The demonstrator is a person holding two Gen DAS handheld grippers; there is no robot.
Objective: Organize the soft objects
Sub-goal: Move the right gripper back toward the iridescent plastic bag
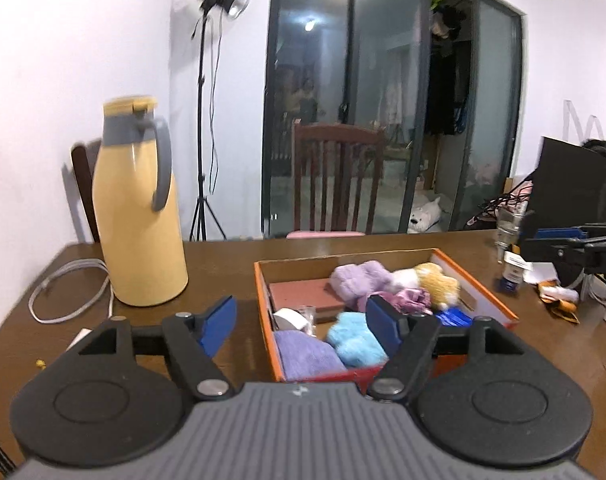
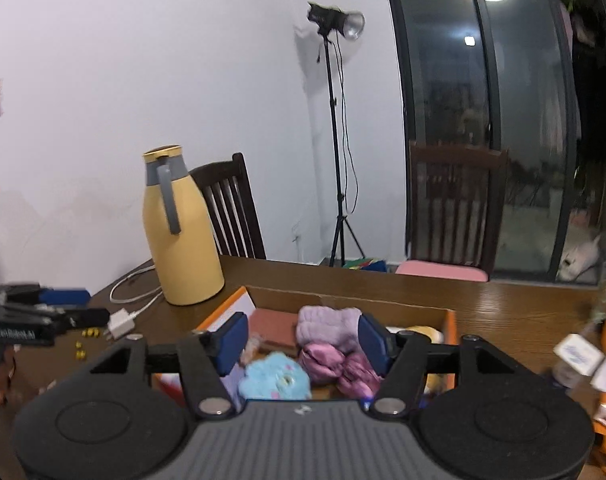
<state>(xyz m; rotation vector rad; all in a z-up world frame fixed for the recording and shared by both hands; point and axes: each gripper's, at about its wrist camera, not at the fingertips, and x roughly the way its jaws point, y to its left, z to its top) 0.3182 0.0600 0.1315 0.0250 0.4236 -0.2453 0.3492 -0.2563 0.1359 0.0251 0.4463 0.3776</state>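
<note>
Standing on the wooden table [image 1: 231, 256]: orange box [image 1: 479, 280] holding soft toys — lilac plush [image 1: 359, 280], blue plush [image 1: 355, 338], partly hidden by fingers. Left gripper [image 1: 303, 322] and right gripper [image 2: 301, 340], jaws apart, empty.

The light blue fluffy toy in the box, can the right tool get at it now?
Probably yes. The light blue fluffy toy lies uncovered atop the box, right below the open, empty right tool.
</note>
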